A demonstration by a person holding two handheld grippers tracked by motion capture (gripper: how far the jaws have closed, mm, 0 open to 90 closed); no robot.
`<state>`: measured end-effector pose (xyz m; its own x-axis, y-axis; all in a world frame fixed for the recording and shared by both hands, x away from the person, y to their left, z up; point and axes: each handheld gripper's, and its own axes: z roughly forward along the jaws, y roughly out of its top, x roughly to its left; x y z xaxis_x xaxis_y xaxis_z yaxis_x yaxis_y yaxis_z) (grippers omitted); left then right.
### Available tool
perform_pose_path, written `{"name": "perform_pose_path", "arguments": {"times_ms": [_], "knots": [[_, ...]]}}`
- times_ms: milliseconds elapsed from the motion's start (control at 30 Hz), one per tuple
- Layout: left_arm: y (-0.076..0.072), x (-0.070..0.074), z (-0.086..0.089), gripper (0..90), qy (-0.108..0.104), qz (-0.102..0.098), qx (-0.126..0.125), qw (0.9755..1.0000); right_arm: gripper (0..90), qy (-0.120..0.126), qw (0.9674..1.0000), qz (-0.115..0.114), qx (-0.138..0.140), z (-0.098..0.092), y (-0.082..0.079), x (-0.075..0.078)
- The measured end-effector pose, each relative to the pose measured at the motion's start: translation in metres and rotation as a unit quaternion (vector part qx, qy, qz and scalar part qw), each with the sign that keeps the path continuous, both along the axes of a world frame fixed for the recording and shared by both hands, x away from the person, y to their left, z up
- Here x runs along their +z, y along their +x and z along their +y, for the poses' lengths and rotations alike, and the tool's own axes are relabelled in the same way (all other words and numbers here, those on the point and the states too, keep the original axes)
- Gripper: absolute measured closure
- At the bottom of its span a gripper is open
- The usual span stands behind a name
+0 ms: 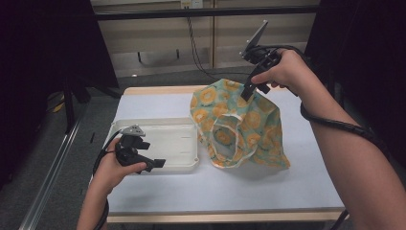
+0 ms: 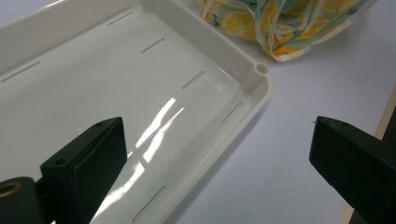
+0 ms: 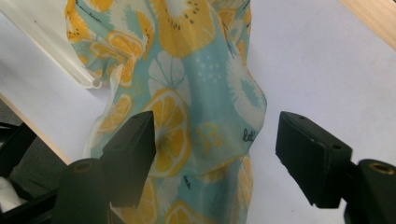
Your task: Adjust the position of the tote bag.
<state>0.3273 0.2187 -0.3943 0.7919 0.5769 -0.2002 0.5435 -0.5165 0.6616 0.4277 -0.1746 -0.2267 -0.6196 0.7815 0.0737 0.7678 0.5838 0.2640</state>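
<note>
**Bystanders on and around the table**

White plastic tray (image 1: pixel 177 125) at 9 o'clock on the pale table top (image 1: pixel 268 187): shallow, bare inside, with thin slots (image 2: pixel 154 45) in its floor and a small round socket (image 2: pixel 261 68) at one corner. Wooden edge strip (image 1: pixel 225 217) at 6 o'clock. Black horizontal bar (image 1: pixel 201 13) at 12 o'clock, with a dark cable (image 1: pixel 194 43) hanging beneath. Metal floor rail (image 1: pixel 52 177) at 8 o'clock.

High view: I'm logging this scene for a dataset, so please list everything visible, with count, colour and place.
Fruit-print cloth: one, teal with orange slices, table middle, peak raised between the right jaws, not pinched.
Tray: one, white, left of the cloth.
Table: one, pale top, wood edge.
Left hand-held gripper: one, black, open over the tray's near corner.
Right hand-held gripper: one, black, open around the cloth's peak.
</note>
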Motion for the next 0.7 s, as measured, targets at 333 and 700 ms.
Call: {"name": "perform_pose_path", "arguments": {"times_ms": [333, 700], "knots": [[0.0, -0.001, 0.0, 4.2, 0.002, 0.0, -0.003, 1.0, 33.6, 0.004, 0.9999, 0.012, 0.004, 0.009, 0.005, -0.011], [0.0, -0.001, -0.001, 4.3, 0.004, 0.0, -0.003, 1.0, 49.6, -0.002, 0.9998, 0.018, -0.003, 0.015, 0.007, -0.017]]}}
